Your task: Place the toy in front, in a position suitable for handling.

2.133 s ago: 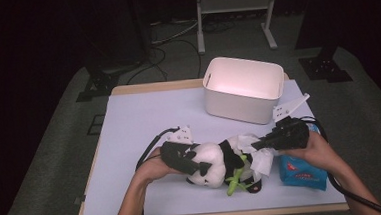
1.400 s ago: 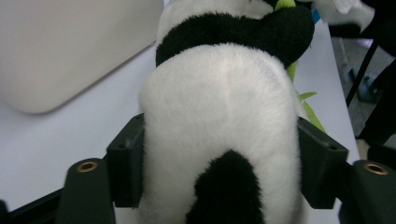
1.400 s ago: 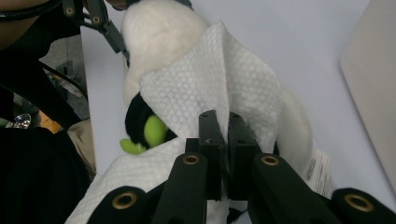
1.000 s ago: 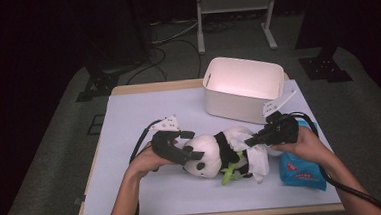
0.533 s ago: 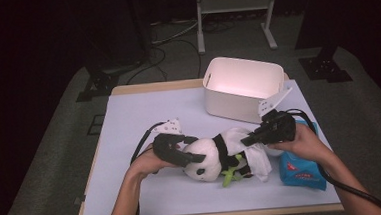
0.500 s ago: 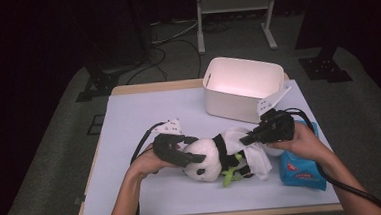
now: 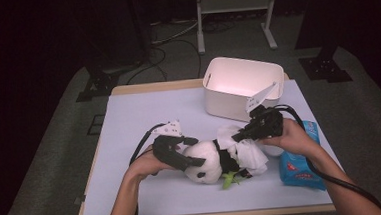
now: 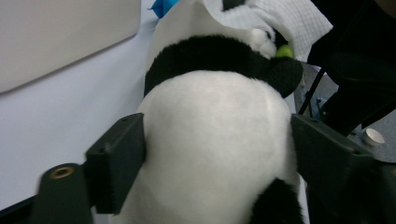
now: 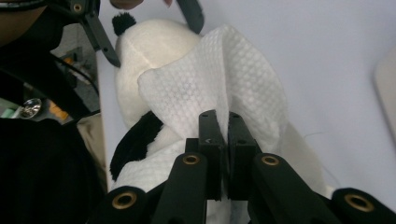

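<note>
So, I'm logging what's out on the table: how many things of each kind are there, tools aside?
Plush panda: 1
White wipe: 1
Blue wipe pack: 1
White bin: 1
Total: 4

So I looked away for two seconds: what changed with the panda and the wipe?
The right hand-held gripper, shut on the wipe, drew it up and back over the panda, away from the blue pack. The left hand-held gripper shifted along the panda's head; its jaws have just been opening again, pads against the plush on both sides. The bin stayed put.
</note>
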